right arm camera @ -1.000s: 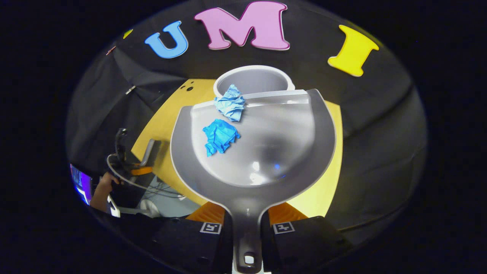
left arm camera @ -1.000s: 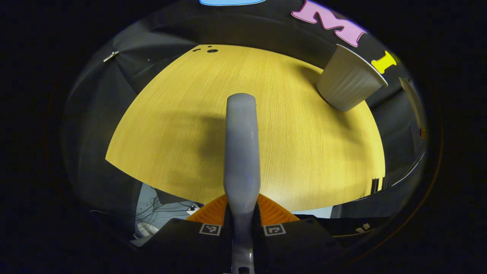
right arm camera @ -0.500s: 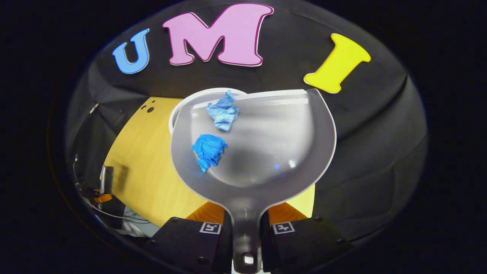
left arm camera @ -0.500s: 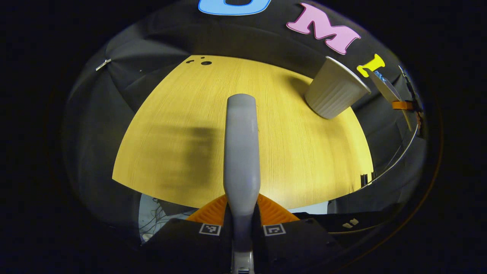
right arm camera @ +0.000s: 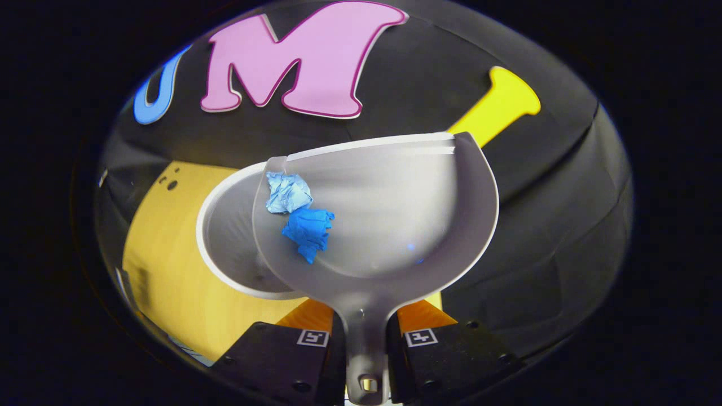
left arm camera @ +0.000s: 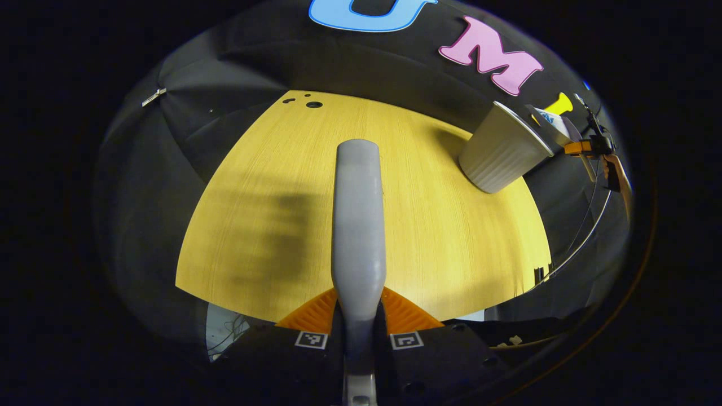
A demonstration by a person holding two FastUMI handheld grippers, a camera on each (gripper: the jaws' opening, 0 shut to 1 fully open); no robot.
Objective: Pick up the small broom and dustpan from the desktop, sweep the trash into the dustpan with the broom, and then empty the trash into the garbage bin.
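Your right gripper (right arm camera: 365, 344) clenched the dustpan (right arm camera: 389, 225) handle; 2 paper wads (right arm camera: 298, 211) sat ahead-left of its fingers, over the bin (right arm camera: 225, 237). Left gripper (left arm camera: 359, 338) clamped the broom (left arm camera: 358, 225), w/ tabletop (left arm camera: 451, 237) beyond.

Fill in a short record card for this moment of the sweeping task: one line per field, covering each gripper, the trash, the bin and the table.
Left gripper: shut on the broom handle, above the table
Right gripper: shut on the dustpan handle
Dustpan: held over the bin's mouth
Trash: two crumpled blue paper balls, touching, in the pan by its left wall
Bin: white, upright on the table
Stage: trash not yet emptied
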